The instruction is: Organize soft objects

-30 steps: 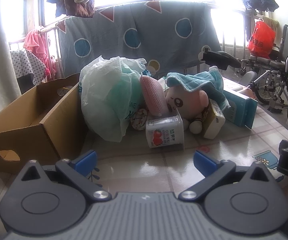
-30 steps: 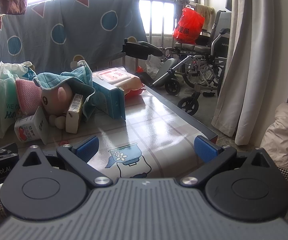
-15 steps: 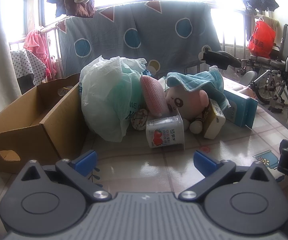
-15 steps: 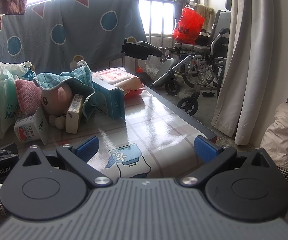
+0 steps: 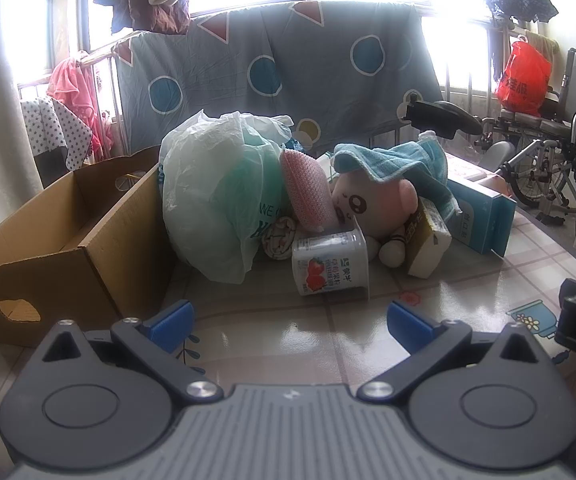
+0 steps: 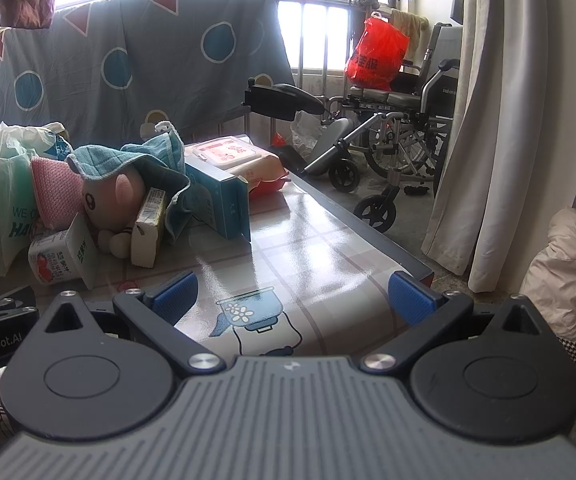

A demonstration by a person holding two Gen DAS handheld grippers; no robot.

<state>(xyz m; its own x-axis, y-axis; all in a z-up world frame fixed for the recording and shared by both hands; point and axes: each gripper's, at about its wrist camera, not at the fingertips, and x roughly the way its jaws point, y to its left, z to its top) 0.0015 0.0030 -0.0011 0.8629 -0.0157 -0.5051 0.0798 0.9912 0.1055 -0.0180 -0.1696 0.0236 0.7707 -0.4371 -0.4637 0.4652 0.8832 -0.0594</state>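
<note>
Nothing is picked up yet. Both the left tool and the right tool are spread wide. The plush toy is piled mid-surface, beside the cardboard box; it should be grabbed first.

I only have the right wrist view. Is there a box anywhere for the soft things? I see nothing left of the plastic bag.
Observer: Yes. The left wrist view shows an open cardboard box on the table, right beside the plastic bag.
Operator: Is the left hand-held gripper carrying anything?
Observer: No. The left hand-held gripper is open with nothing between its fingers, and it sits short of the strawberry yogurt tub.
Operator: Any soft item I'm missing?
Observer: A small rolled cloth sits tucked below the pink sponge, between the bag and the tub.
</note>
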